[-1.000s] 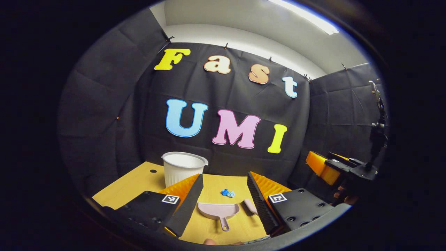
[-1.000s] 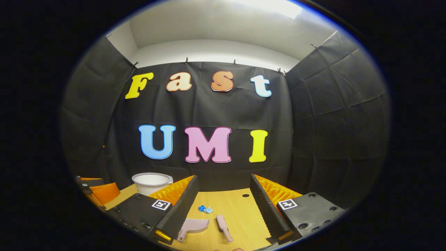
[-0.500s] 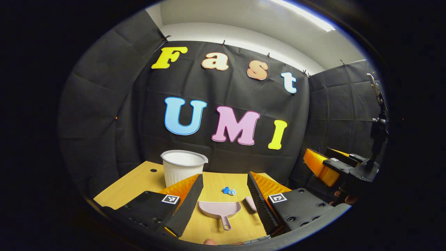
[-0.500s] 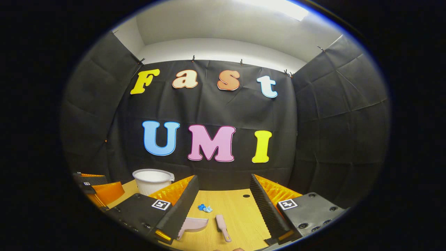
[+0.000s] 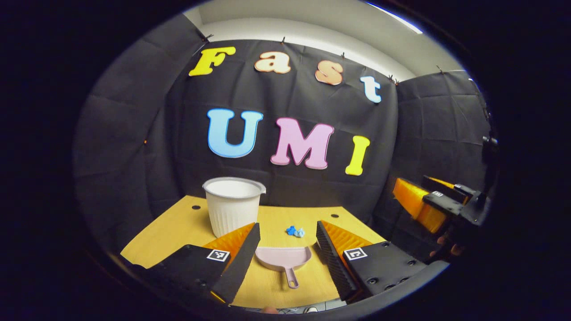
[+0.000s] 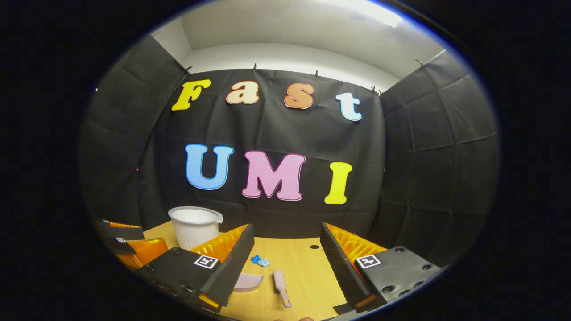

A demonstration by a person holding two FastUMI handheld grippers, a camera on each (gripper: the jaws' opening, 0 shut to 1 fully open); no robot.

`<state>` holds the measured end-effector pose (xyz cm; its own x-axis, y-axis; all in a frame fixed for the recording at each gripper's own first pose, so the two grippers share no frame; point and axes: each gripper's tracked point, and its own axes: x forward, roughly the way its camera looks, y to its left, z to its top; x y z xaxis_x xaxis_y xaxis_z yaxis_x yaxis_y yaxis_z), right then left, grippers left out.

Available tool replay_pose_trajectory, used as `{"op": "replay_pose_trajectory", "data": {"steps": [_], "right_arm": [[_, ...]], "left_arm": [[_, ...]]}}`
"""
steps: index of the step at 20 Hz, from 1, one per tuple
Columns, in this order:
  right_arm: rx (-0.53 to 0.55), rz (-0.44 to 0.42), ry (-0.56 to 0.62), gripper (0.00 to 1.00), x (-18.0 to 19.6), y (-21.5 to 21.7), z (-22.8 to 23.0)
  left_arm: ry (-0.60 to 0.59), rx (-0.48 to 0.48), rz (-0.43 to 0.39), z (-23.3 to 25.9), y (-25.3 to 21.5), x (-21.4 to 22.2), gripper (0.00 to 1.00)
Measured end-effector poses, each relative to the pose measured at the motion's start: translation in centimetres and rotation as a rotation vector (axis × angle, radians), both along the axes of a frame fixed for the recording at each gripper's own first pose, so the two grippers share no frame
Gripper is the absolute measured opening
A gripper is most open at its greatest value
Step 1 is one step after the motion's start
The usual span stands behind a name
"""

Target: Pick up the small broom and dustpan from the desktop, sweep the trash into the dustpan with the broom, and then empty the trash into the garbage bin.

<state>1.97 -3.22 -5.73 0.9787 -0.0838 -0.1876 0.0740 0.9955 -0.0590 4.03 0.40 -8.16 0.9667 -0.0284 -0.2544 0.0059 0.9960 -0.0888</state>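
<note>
We see both grippers, left gripper (image 5: 285,243) and right gripper (image 6: 283,254), spread wide above the dustpan (image 5: 283,259) (broom (image 6: 281,287) beside it).

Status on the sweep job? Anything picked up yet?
Nothing done yet. Dustpan and broom lie on the desk, ungrasped; blue trash sits unswept beyond the dustpan. In hand: the left hand-held gripper is open and lined up on the dustpan, the right open above the broom. Left: grasp both, sweep, empty into the white bin.
</note>
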Motion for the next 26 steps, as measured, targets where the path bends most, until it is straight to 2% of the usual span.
{"op": "replay_pose_trajectory", "data": {"steps": [2, 3, 5, 7, 13, 16, 19, 20, 21, 22, 24, 25, 26], "right_arm": [[-0.021, -0.006, 0.007, 0.95, 1.1, -1.1, -0.3], [-0.031, -0.006, 0.014, 0.93, 1.6, -1.5, -0.8], [-0.046, -0.005, 0.033, 0.93, 3.1, -2.4, -1.9], [-0.049, 0.004, 0.061, 0.95, 4.8, -2.8, -3.5], [-0.06, 0.071, 0.157, 0.94, 10.0, -4.5, -9.3], [-0.021, 0.093, 0.225, 0.96, 12.1, -5.7, -13.0], [-0.014, 0.083, 0.348, 0.96, 11.9, -7.8, -17.5], [-0.008, 0.08, 0.373, 0.96, 11.7, -8.5, -18.6], [0.011, 0.082, 0.403, 0.92, 11.3, -8.9, -19.6], [0.036, 0.087, 0.439, 0.96, 11.0, -9.3, -20.8], [0.08, 0.087, 0.505, 0.96, 11.0, -10.3, -22.4], [0.098, 0.083, 0.523, 0.96, 11.2, -10.8, -22.9], [0.117, 0.078, 0.538, 0.96, 11.5, -11.2, -23.3]], "left_arm": [[0.091, -0.046, -0.021, -2.9, -1.1, 2.1, 0.76], [0.162, -0.066, -0.019, -5.0, -1.2, 3.2, 0.76], [0.349, -0.099, -0.016, -9.0, -2.3, 4.4, 0.76], [0.486, -0.12, -0.011, -12.6, -3.0, 5.9, 0.78], [0.801, -0.092, 0.023, -21.3, -3.5, 8.9, 0.78], [0.939, -0.057, 0.036, -24.1, -3.7, 9.7, 0.78], [1.062, -0.001, 0.07, -26.2, -3.0, 10.6, 0.78], [1.099, -0.004, 0.081, -26.8, -3.0, 11.1, 0.78], [1.138, -0.015, 0.097, -27.2, -3.1, 11.3, 0.78], [1.17, -0.037, 0.103, -27.7, -3.4, 11.9, 0.78], [1.244, -0.08, 0.123, -28.2, -3.8, 12.3, 0.78], [1.266, -0.085, 0.136, -28.4, -3.9, 12.5, 0.77], [1.276, -0.089, 0.15, -28.6, -3.8, 12.8, 0.72]]}}
